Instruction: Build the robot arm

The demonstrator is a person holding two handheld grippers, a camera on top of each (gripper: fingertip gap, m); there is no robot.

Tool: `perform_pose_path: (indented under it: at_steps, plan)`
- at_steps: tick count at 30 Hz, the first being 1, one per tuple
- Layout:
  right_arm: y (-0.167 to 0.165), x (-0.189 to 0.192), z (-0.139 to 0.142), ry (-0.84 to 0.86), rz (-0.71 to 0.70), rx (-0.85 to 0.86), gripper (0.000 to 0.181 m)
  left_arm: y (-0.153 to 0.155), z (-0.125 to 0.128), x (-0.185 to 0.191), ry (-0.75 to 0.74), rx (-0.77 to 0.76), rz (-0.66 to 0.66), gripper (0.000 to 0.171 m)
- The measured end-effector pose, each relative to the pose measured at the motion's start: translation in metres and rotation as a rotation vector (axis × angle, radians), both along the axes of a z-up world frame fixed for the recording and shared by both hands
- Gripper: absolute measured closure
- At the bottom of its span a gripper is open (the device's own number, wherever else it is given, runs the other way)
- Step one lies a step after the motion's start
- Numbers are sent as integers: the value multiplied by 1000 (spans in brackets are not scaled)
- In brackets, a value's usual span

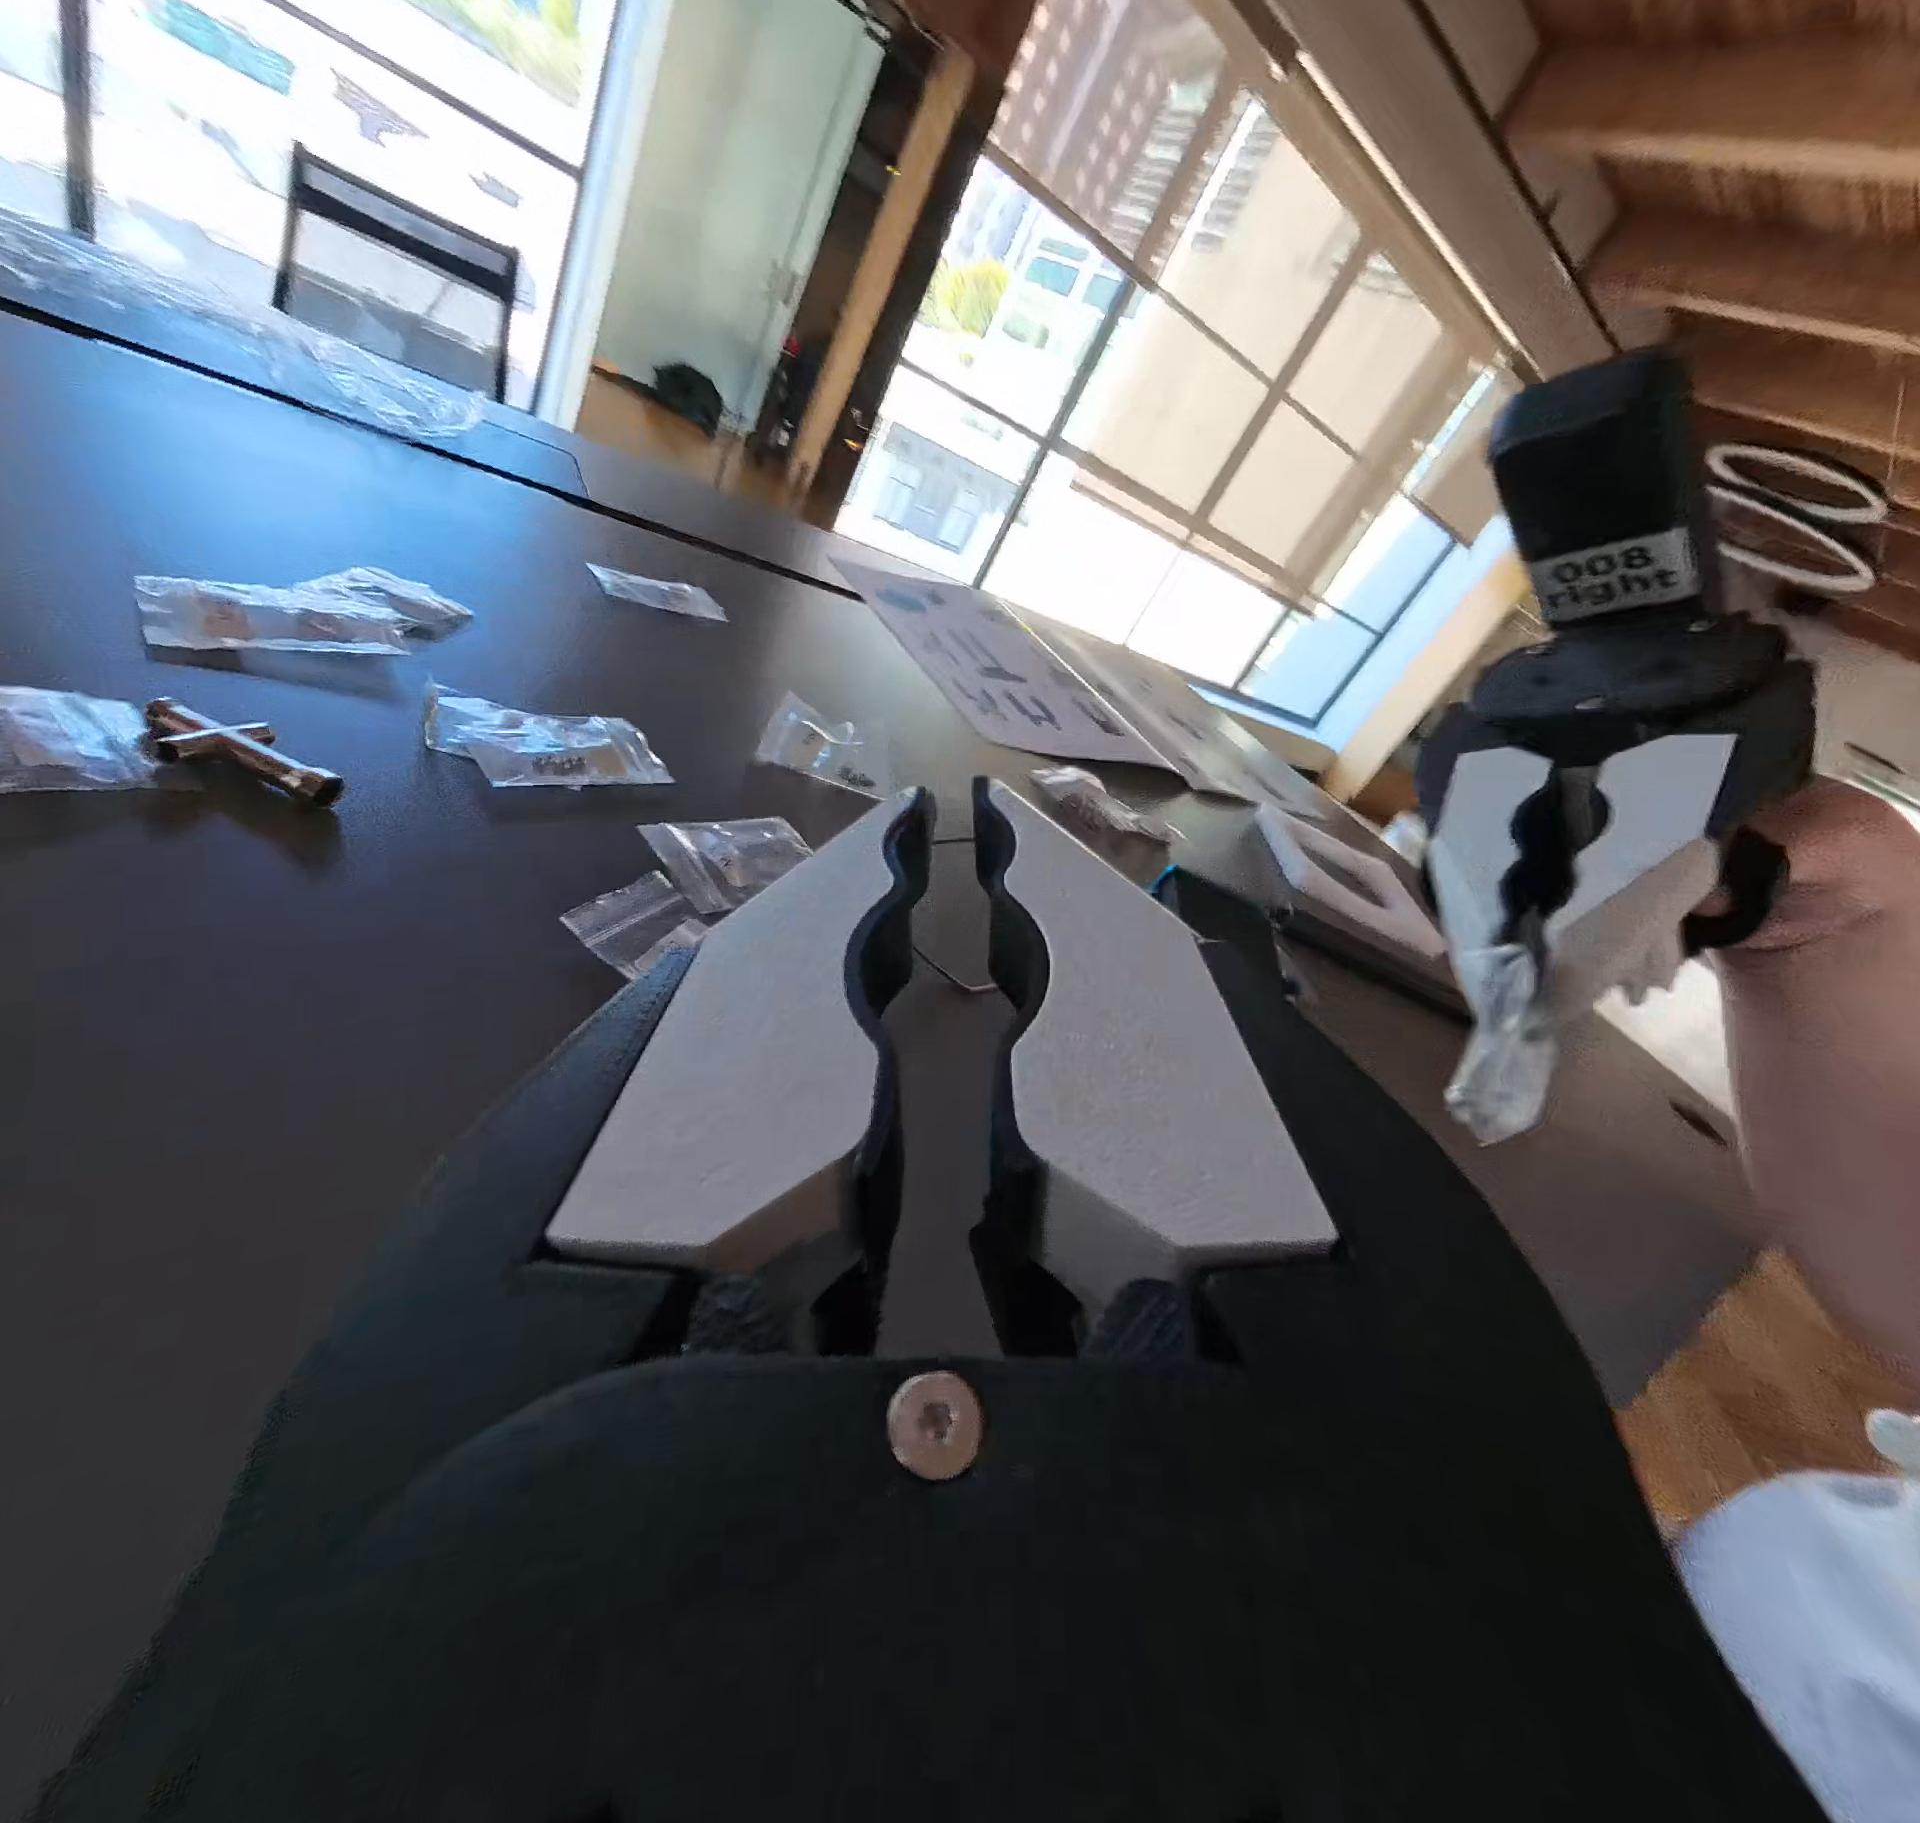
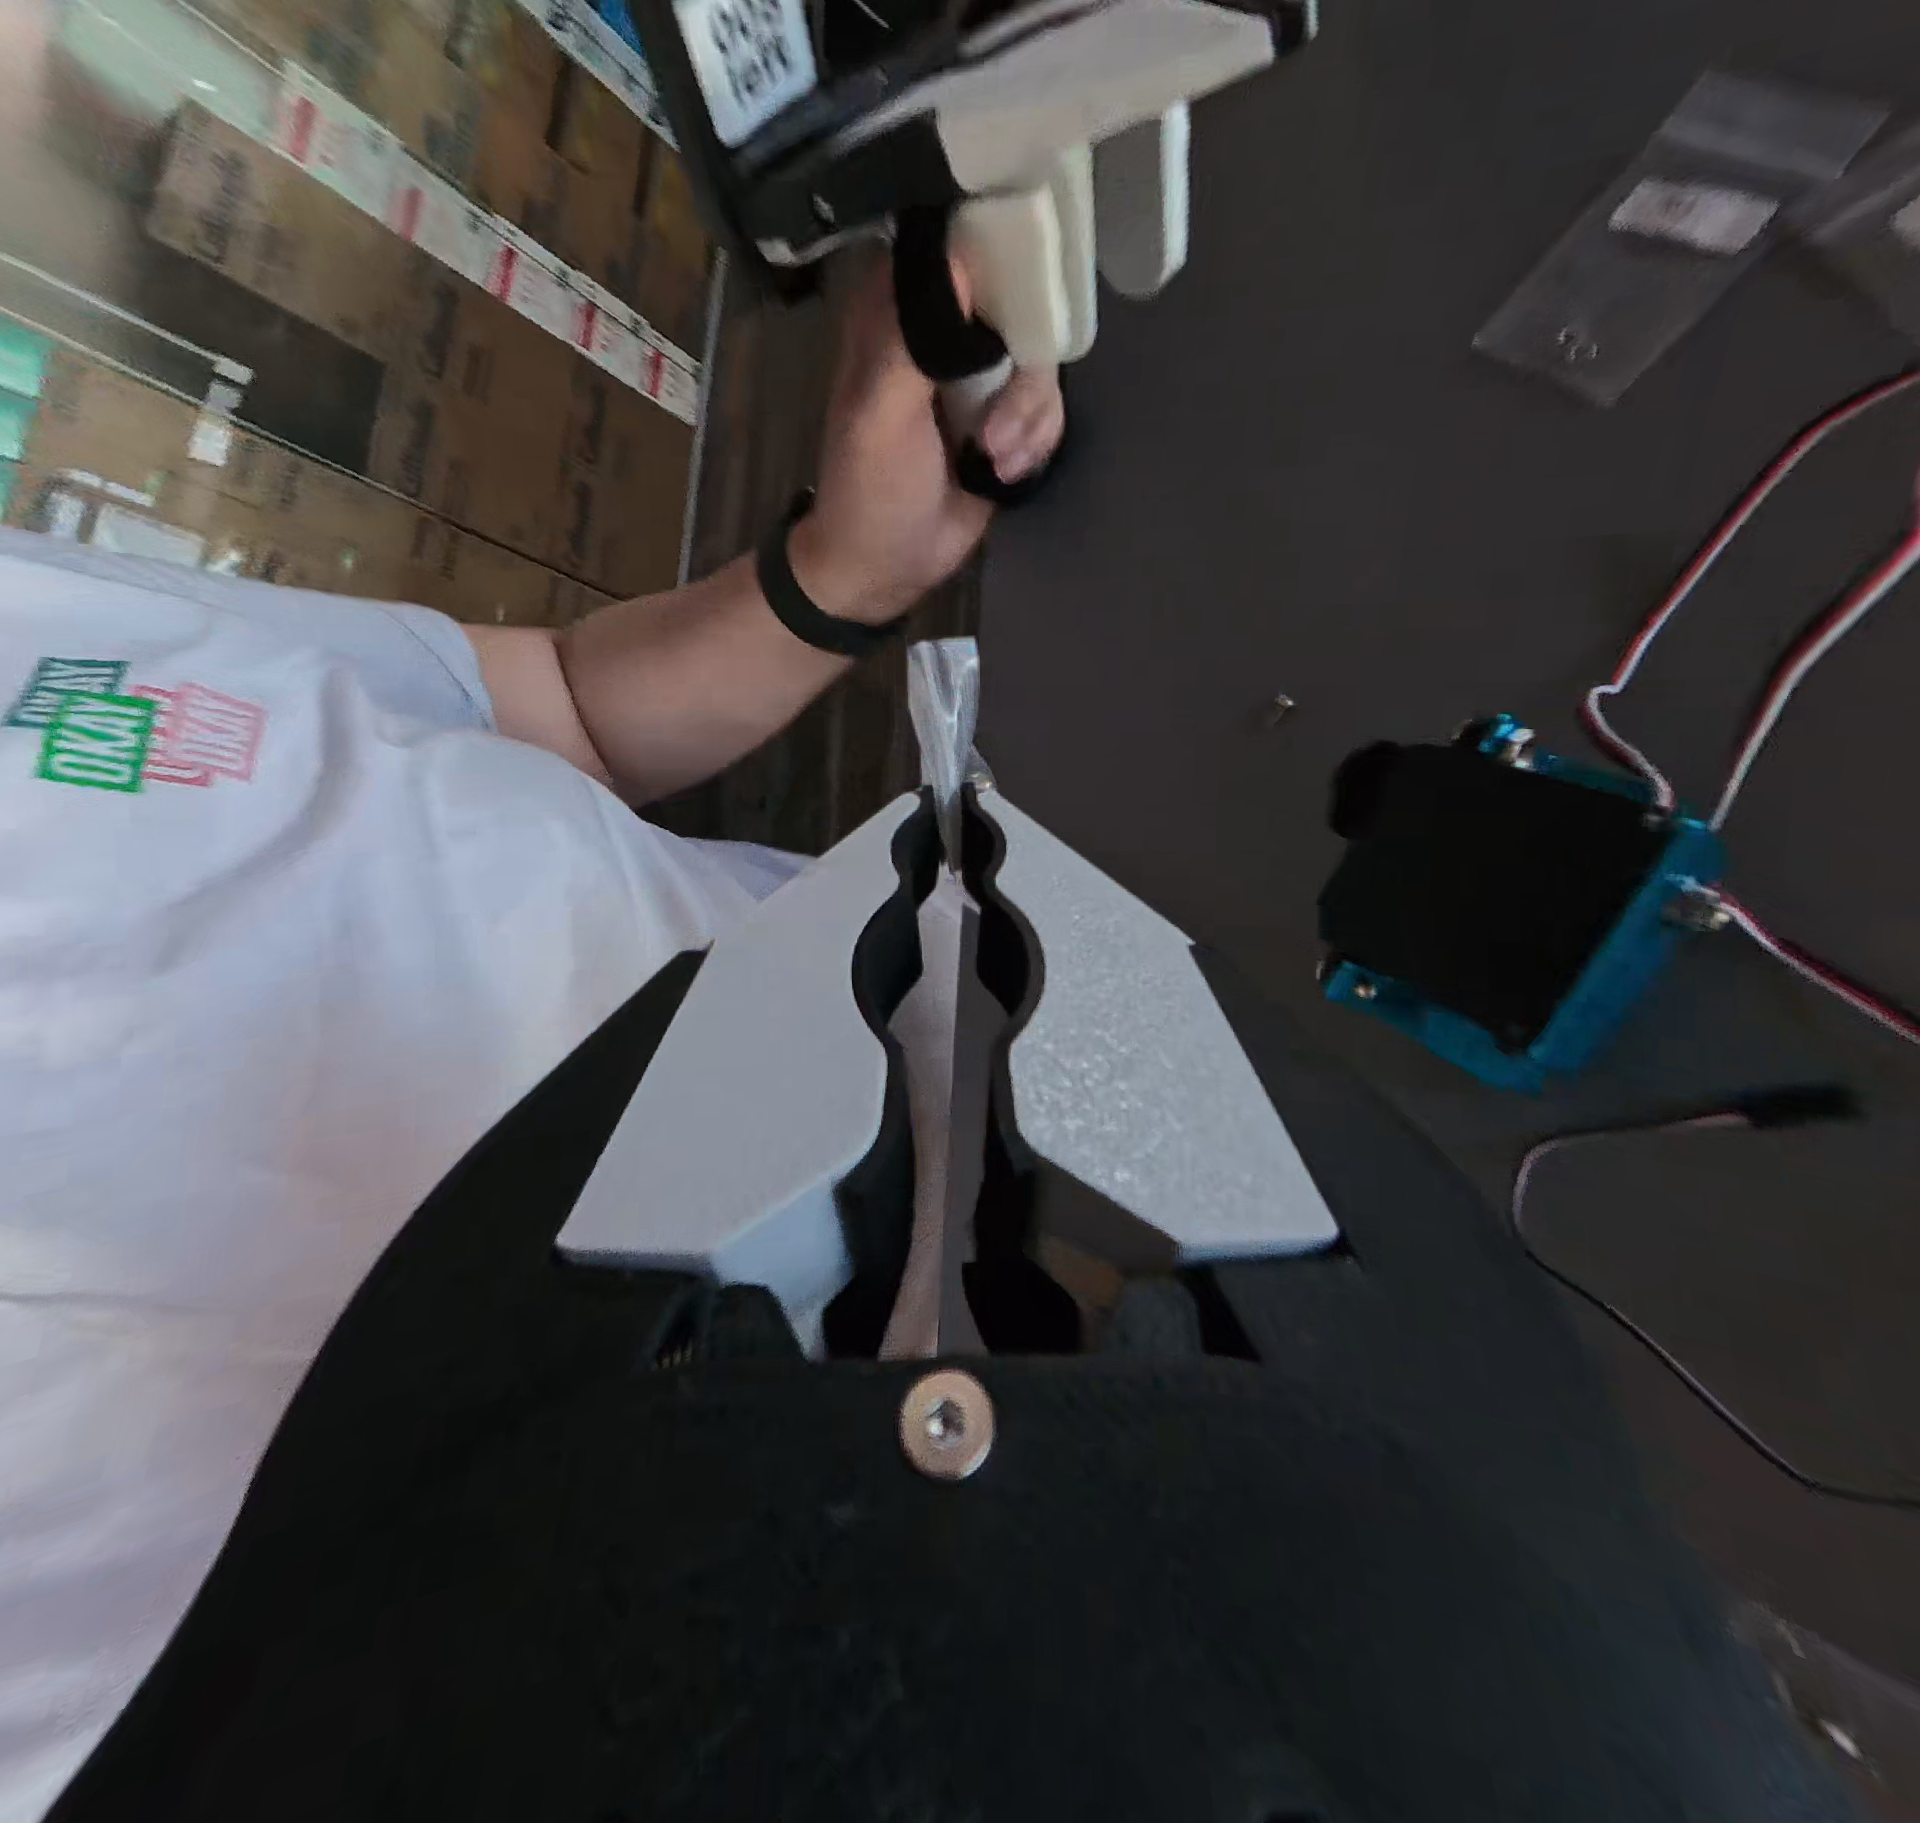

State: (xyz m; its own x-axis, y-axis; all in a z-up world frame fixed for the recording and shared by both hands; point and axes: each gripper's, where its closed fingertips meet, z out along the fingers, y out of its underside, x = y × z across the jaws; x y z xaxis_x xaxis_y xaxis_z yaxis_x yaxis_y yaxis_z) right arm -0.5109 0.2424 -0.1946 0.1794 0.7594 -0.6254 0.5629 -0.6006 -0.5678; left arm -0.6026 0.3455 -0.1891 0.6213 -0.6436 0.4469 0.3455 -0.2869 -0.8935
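My right gripper (image 2: 951,802) is shut on the edge of a small clear plastic bag (image 2: 945,719), held in the air over the dark table's near edge. In the left wrist view this gripper (image 1: 1538,932) hangs at the right with the crumpled bag (image 1: 1501,1035) dangling from its tips. My left gripper (image 1: 949,805) is empty, jaws a narrow gap apart, low over the dark table (image 1: 260,994) and pointing at several small clear bags (image 1: 727,859). It also shows at the top of the right wrist view (image 2: 1112,267), held by a hand (image 2: 904,495).
A blue and black servo (image 2: 1507,932) with red, white and black wires (image 2: 1714,589) lies on the table beside a loose screw (image 2: 1285,703) and a clear bag (image 2: 1673,246). A metal T-shaped wrench (image 1: 244,750), a printed sheet (image 1: 1018,672) and a white box (image 1: 1340,880) lie farther off. The tips of one gripper are about 15 cm away from the tips of the other. Between my right fingertips and the loose screw (image 2: 1285,703) there is roughly 11 cm.
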Motion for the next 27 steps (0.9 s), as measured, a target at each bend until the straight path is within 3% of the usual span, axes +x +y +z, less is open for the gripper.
perform_pose_path:
  at_steps: [4, 12, 21, 27]
  plan:
    - [1, -21, -23, -66, -43, -90, 179, 3, -3, 11, -1, -19, -97, 166]
    - [18, -52, -49, -213, -9, -98, 179, 13, -13, 14, 8, -97, -100, 171]
    - [30, -46, -57, -367, -27, -87, 179, 7, -3, 9, -120, -91, -166, 169]
    - [38, -31, -61, -470, -87, -43, 179, 3, -1, 11, -96, -61, -168, 169]
